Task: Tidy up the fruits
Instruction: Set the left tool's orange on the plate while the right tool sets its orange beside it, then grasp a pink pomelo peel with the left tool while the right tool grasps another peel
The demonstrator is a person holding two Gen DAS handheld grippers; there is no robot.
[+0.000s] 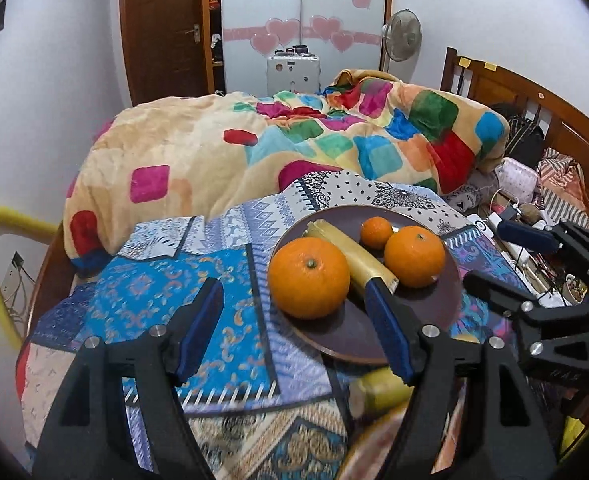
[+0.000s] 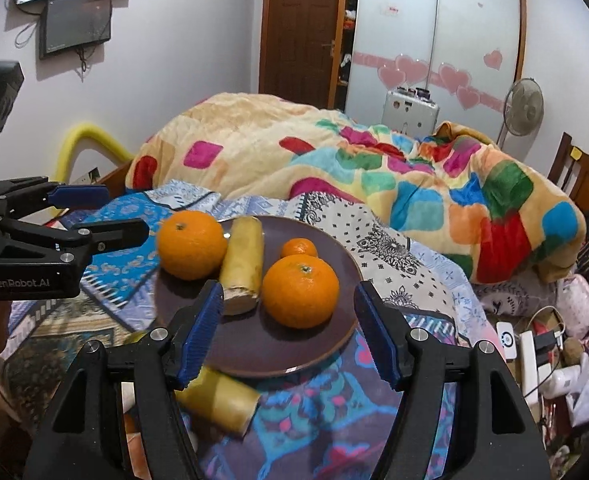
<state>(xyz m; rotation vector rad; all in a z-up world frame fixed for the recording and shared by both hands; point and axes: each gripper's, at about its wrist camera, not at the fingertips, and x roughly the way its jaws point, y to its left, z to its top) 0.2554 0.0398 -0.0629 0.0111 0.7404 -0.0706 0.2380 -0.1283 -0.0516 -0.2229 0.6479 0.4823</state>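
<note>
With left gripper [image 1: 294, 328] and right gripper [image 2: 288, 330] parted and empty, lower onto loose yellow stalk piece [image 2: 218, 400], then set it on brown plate [image 2: 254, 356] beside oranges [image 2: 300, 290].

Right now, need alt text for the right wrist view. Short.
A dark plate on a patterned cloth holds three oranges and a yellow-brown cut stalk piece; a second stalk piece lies beside the plate. The right gripper hangs open and empty above; the left gripper shows at left.

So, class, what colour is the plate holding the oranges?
Dark purple-brown plate, clearest in the right wrist view.
</note>
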